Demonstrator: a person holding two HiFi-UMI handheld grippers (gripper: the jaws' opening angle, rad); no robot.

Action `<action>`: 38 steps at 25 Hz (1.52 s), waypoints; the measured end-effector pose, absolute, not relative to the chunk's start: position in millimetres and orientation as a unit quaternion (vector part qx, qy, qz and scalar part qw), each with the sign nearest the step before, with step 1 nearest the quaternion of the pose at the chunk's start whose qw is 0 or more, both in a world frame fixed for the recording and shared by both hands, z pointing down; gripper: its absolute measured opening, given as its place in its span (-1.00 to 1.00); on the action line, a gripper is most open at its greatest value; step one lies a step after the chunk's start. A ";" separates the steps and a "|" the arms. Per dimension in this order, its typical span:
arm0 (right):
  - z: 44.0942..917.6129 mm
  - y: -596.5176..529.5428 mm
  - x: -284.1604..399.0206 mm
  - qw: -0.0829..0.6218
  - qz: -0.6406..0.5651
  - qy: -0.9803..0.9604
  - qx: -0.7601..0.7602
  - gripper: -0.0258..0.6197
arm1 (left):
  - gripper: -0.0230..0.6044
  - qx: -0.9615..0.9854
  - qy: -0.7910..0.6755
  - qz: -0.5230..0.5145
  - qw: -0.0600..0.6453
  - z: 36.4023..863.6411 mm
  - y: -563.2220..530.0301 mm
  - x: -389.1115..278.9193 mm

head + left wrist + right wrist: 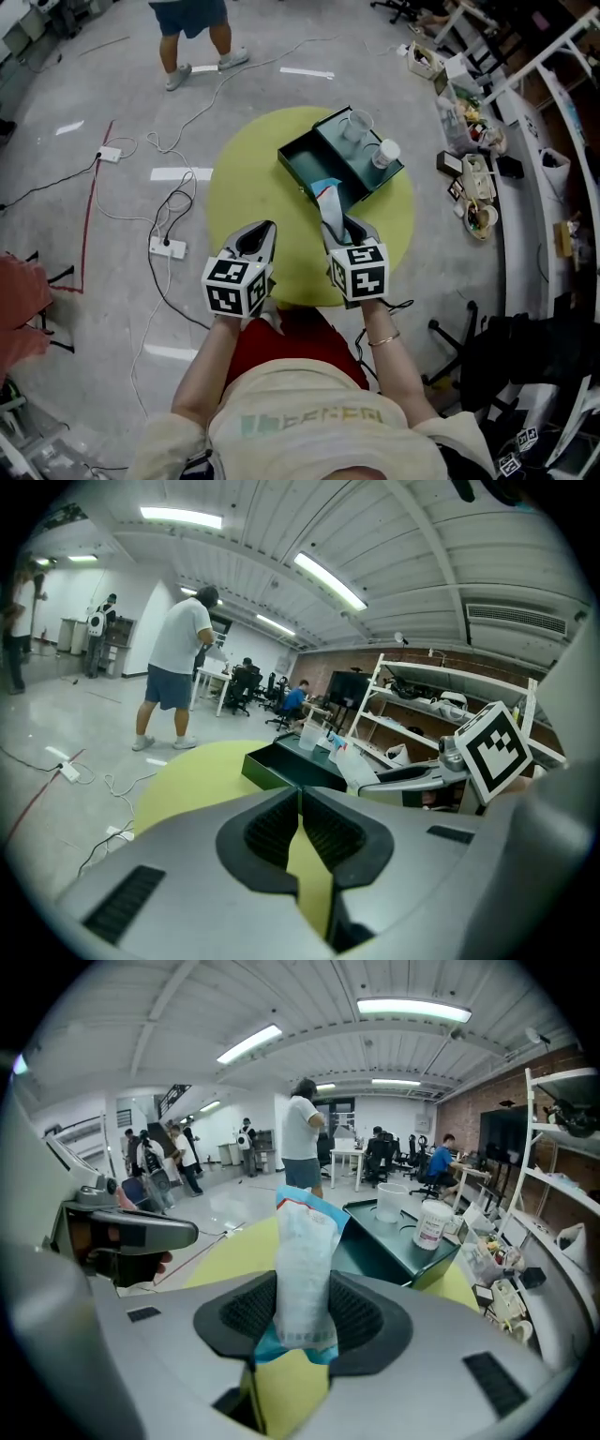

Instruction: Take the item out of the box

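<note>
An open-plan lab office: metal shelving [441,674], floor cables [180,199], people [439,1162] at desks [352,1154] under strip lights [412,1007].

The head view looks steeply down from above the person onto the round yellow-green table [253,178], with grey floor all round it. The left gripper view sits low, close behind the left gripper [300,794], and faces level across the table to the dark green open box [286,769] at its far side. The right gripper view sits likewise behind the right gripper [305,1283], with a white and blue plastic packet [305,1241] blocking its middle. All three views share the table and the box.
</note>
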State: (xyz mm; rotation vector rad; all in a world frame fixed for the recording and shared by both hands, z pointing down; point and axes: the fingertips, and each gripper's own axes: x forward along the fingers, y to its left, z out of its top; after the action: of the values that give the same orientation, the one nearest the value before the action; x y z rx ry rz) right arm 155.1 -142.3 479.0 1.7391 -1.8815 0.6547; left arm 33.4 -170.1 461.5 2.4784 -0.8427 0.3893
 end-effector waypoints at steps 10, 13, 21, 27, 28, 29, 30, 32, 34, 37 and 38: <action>470.0 -110.0 135.3 0.209 0.248 -0.690 0.648 -0.31 | -0.83 0.917 -0.288 0.149 0.233 454.8 -144.5 22.8; 467.7 -101.5 130.7 0.197 0.248 -0.690 0.651 -0.31 | -0.83 0.919 -0.284 0.148 0.229 453.7 -137.7 19.0; 458.3 -79.3 123.4 0.167 0.248 -0.691 0.658 -0.31 | -0.83 0.922 -0.281 0.146 0.222 447.8 -122.6 10.9; 453.2 -65.2 118.9 0.149 0.246 -0.689 0.665 -0.31 | -0.83 0.926 -0.275 0.144 0.216 444.1 -110.6 7.5; 452.9 -63.1 118.1 0.147 0.245 -0.689 0.666 -0.31 | -0.83 0.926 -0.274 0.144 0.215 444.0 -108.8 7.0; 452.3 -61.0 117.3 0.145 0.244 -0.689 0.667 -0.31 | -0.83 0.927 -0.273 0.144 0.214 443.6 -107.2 6.5; 451.2 -58.9 116.4 0.142 0.242 -0.689 0.668 -0.31 | -0.83 0.927 -0.272 0.144 0.213 442.9 -105.5 6.1; 447.9 -54.4 114.6 0.134 0.243 -0.690 0.669 -0.31 | -0.83 0.928 -0.271 0.144 0.211 440.2 -102.2 5.6; 444.5 -50.0 112.5 0.121 0.248 -0.691 0.669 -0.31 | -0.83 0.929 -0.269 0.144 0.209 437.5 -99.1 4.6; 441.6 -43.5 109.1 0.109 0.251 -0.689 0.671 -0.31 | -0.83 0.930 -0.267 0.143 0.207 435.7 -94.2 1.5; 441.0 -41.1 107.9 0.109 0.249 -0.689 0.672 -0.31 | -0.83 0.931 -0.266 0.143 0.206 435.7 -92.2 0.5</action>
State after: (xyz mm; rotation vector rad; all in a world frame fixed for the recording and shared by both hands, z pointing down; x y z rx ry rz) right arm 107.9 -41.1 441.0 1.9766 -2.0266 0.7327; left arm 0.5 -92.2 435.7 2.5938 -0.7412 0.3981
